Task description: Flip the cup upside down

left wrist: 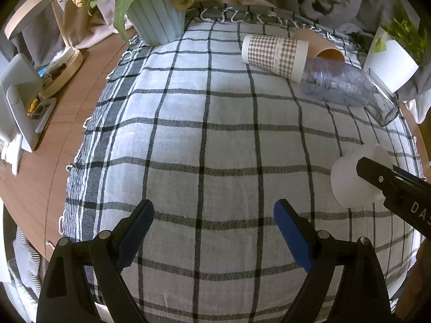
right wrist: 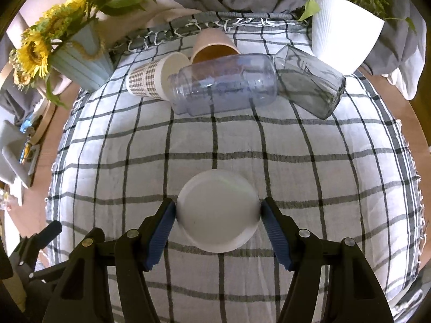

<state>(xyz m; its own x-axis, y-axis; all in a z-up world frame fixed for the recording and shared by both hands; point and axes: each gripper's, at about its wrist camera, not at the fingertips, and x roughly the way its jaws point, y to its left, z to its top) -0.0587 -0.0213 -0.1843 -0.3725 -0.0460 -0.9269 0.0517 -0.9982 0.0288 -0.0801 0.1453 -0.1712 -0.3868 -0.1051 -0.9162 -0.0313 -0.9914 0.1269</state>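
A white cup (right wrist: 218, 210) sits between the fingers of my right gripper (right wrist: 218, 215), its flat base facing the camera, over the checked cloth (right wrist: 215, 145). Both blue pads (right wrist: 164, 223) touch its sides. In the left wrist view the same cup (left wrist: 347, 180) shows at the right, with a right gripper finger (left wrist: 377, 177) across it. My left gripper (left wrist: 212, 231) is open and empty, low over the cloth (left wrist: 204, 134) near its front.
At the back lie a checked paper cup (right wrist: 150, 80), a tan cup (right wrist: 212, 47), a clear plastic jar (right wrist: 223, 84) and a grey glass (right wrist: 309, 86). A sunflower vase (right wrist: 80, 59) stands back left, a white plant pot (right wrist: 342, 37) back right. A wooden table edge (left wrist: 54, 145) is left.
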